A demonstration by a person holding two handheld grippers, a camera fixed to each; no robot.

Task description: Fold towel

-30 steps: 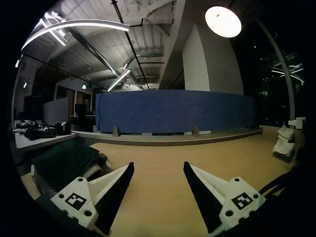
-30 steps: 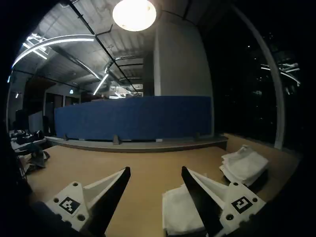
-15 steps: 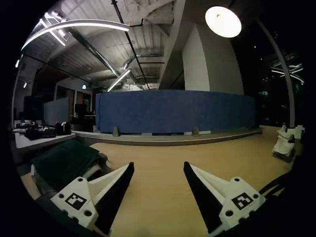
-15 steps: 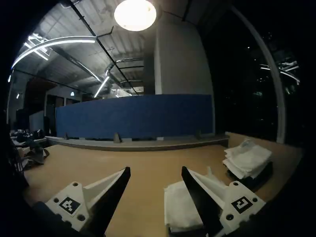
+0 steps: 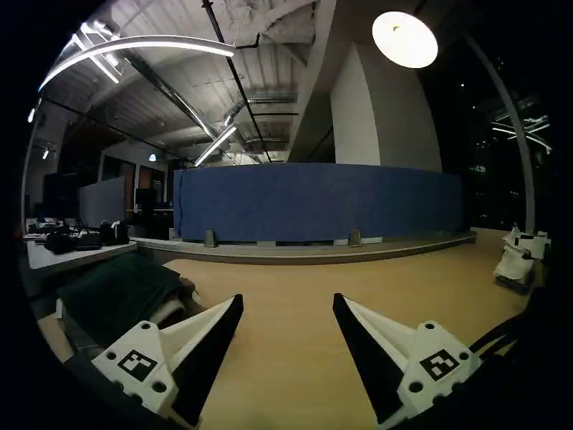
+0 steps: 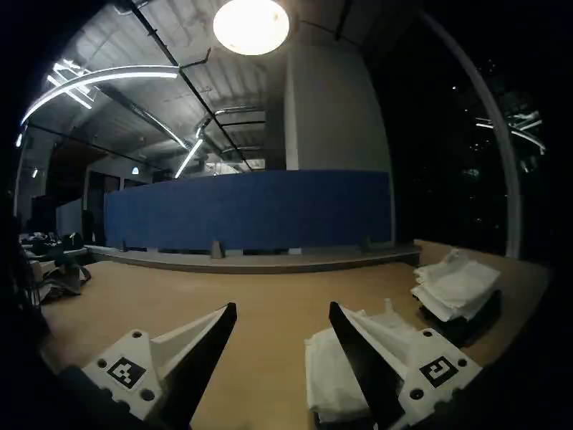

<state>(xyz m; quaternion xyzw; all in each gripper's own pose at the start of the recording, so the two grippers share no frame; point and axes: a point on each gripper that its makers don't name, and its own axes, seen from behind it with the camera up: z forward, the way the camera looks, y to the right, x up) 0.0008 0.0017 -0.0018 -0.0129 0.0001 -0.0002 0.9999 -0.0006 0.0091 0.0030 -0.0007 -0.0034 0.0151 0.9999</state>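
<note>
In the right gripper view a folded white towel (image 6: pixel 333 373) lies on the wooden table under and behind the right finger of my right gripper (image 6: pixel 281 315), which is open and holds nothing. A stack of folded white towels (image 6: pixel 458 285) sits farther right. In the left gripper view my left gripper (image 5: pixel 288 307) is open above bare table, nothing between its fingers. White towels (image 5: pixel 517 259) show at the far right edge, and a dark green cloth (image 5: pixel 118 292) lies at the left.
A blue partition (image 5: pixel 315 202) runs along the table's far edge (image 5: pixel 301 251). A desk with dark gear (image 5: pixel 71 244) stands at the left. A dark tray (image 6: pixel 465 319) sits under the towel stack. A lamp (image 6: pixel 251 25) hangs overhead.
The right gripper has shifted slightly, so the folded towel and the stack have slid a little rightward and up in its view. The left gripper has hardly moved.
</note>
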